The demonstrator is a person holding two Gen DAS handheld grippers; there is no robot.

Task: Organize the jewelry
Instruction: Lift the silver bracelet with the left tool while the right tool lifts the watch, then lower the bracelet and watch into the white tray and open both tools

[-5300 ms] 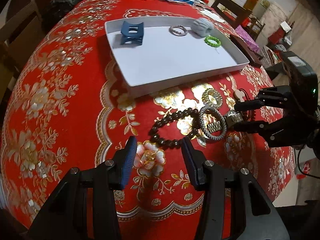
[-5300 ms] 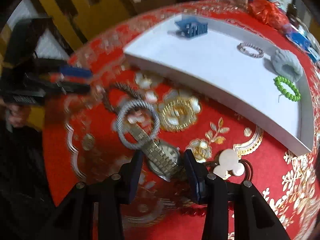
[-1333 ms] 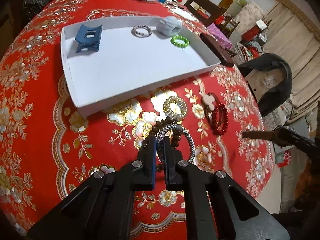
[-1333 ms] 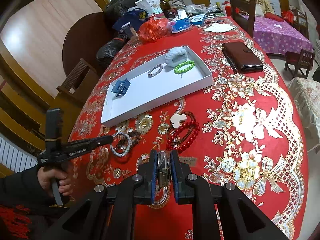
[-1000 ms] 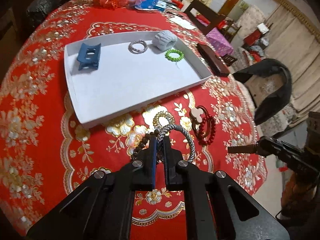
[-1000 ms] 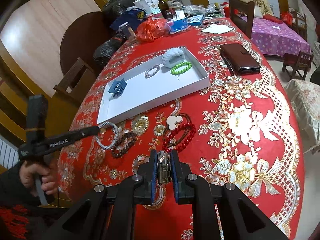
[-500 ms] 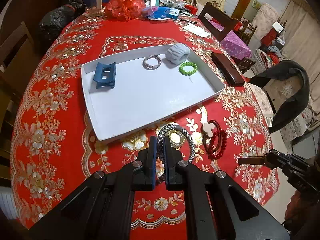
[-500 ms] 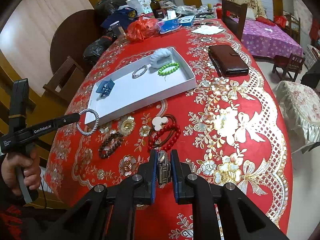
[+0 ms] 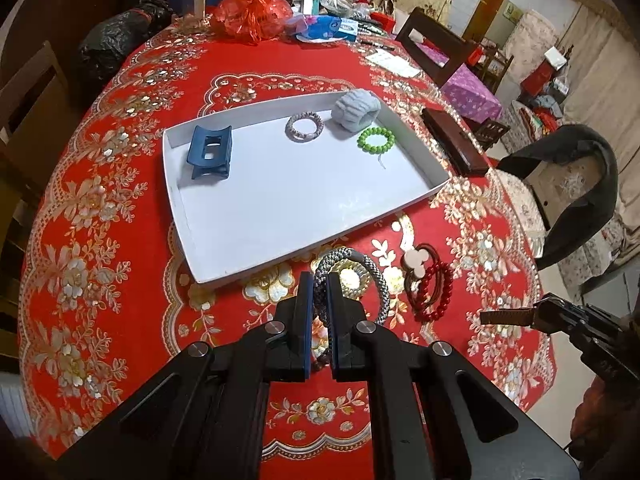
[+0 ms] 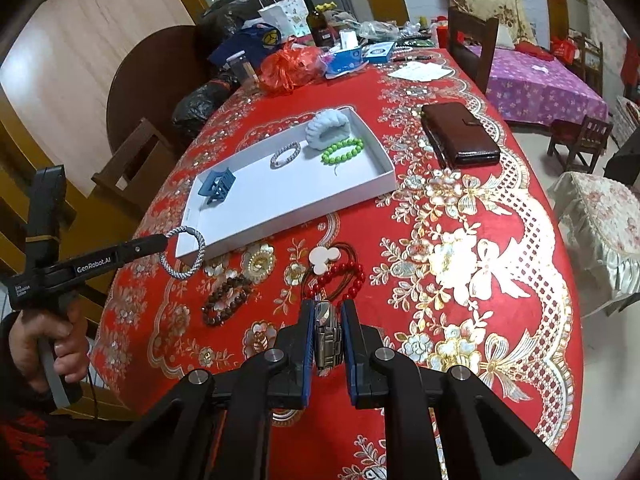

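My left gripper [image 9: 318,284] is shut on a grey braided bracelet [image 9: 372,270] and holds it in the air near the front edge of the white tray [image 9: 224,276]; it also shows in the right wrist view [image 10: 186,254]. My right gripper [image 10: 326,310] is shut on a metal watch [image 10: 327,334], held above the table. The tray [image 10: 384,160] holds a blue hair claw [image 9: 210,152], a silver bracelet [image 9: 304,126], a grey scrunchie [image 9: 356,110] and a green bead bracelet [image 9: 376,140].
On the red cloth lie a brown bead bracelet [image 10: 226,300], a gold ring ornament [image 10: 258,262], a red bead bracelet [image 10: 348,280] and a white mouse-shaped hair tie [image 10: 324,260]. A brown wallet [image 10: 460,134] lies right of the tray. Bags and bottles crowd the far end.
Both grippers have risen higher above the table with their items. The left one has carried the grey bracelet toward the tray's front edge.
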